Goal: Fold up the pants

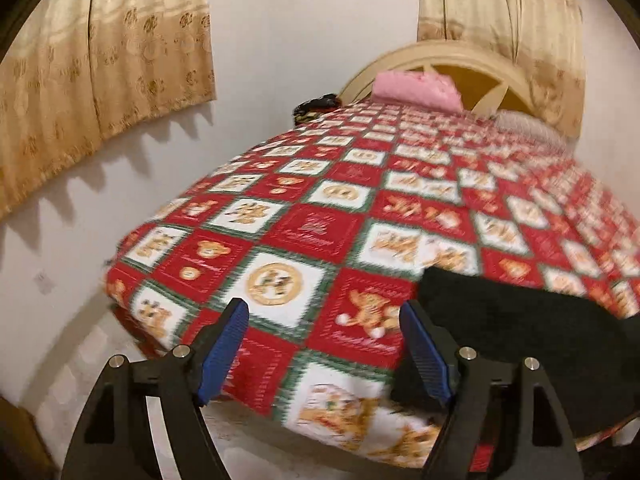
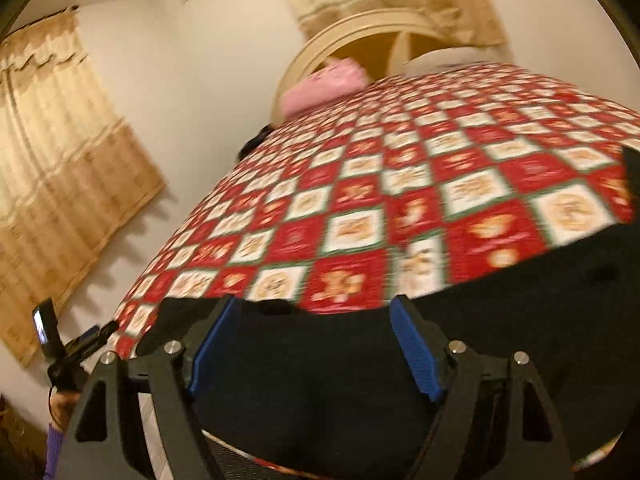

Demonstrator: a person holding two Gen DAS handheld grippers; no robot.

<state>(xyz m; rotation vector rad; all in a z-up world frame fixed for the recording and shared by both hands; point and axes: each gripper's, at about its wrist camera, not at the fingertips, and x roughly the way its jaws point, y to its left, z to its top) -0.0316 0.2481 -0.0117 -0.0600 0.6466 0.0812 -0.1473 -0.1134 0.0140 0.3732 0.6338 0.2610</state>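
My left gripper (image 1: 324,344) stands spread, with nothing between its blue pads (image 1: 224,344); only the bedspread (image 1: 304,236) shows in the gap. My right gripper (image 2: 316,344) is likewise spread and pinches nothing, though dark cloth fills the view between and beneath its pads (image 2: 212,348).

Progress: I judge the pants (image 2: 500,320) to be lying released on the bed, near its foot edge. Their outline reads as a compact dark slab rather than two separate legs, so at least one fold appears to be made. Motion blur and the frame edge prevent me from confirming the number of layers or whether a final fold is left.

Position: in the left wrist view, the pants (image 1: 500,312) lie at 3 o'clock of my left gripper, just beside and behind its right finger. In the right wrist view, they extend from 6 o'clock under my right gripper out to 3 o'clock. Beyond, at 12 o'clock, the pink pillow (image 1: 416,88) rests against the headboard (image 1: 440,56).
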